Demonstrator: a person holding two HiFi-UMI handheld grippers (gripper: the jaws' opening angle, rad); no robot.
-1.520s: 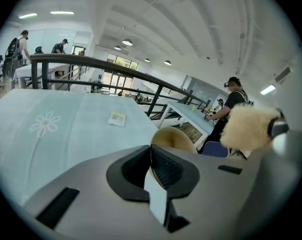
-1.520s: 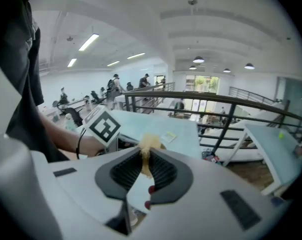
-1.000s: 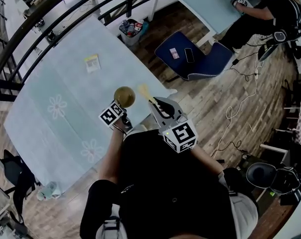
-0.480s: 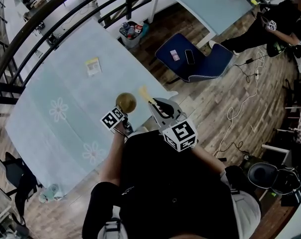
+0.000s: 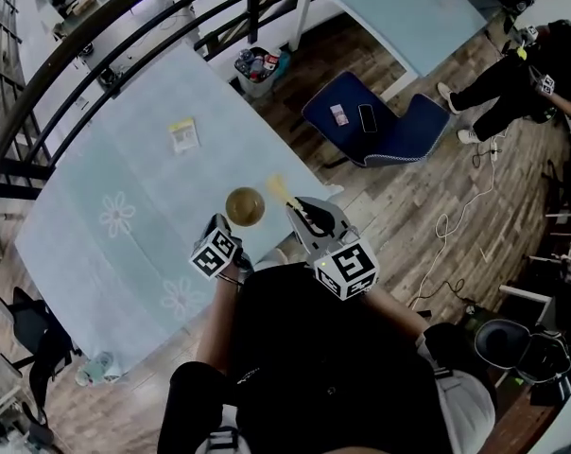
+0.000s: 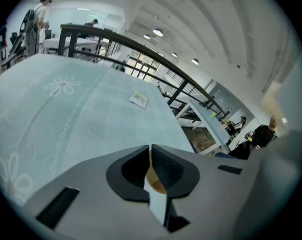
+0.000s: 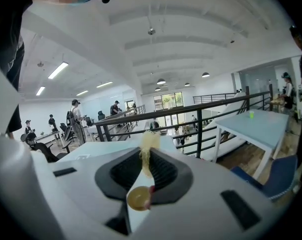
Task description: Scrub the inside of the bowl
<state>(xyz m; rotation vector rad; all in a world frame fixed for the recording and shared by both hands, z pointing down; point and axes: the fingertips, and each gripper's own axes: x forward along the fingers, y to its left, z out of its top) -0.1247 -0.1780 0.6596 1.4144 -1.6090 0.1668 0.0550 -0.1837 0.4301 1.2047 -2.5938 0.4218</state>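
Note:
A brown-gold bowl (image 5: 245, 206) is held over the near edge of the pale blue table (image 5: 125, 168), its opening turned up toward the head camera. My left gripper (image 5: 231, 229) is shut on the bowl's rim; in the left gripper view a sliver of the bowl (image 6: 155, 180) shows between the closed jaws of the left gripper (image 6: 150, 156). My right gripper (image 5: 292, 203) is shut on a pale yellow scrubber (image 5: 277, 187) whose tip sits just right of the bowl, outside it. In the right gripper view the scrubber (image 7: 149, 143) sticks out past the right gripper (image 7: 146, 160).
A small yellow packet (image 5: 182, 134) lies further out on the table. A black railing (image 5: 125, 12) runs behind it, with a bin (image 5: 257, 64) beyond. A blue chair (image 5: 371, 126) stands on the wooden floor to the right, near a second table (image 5: 399, 8) and seated people.
The bowl has turned so that its inside now faces up, and it sits slightly lower and nearer to me. The scrubber stays just right of it.

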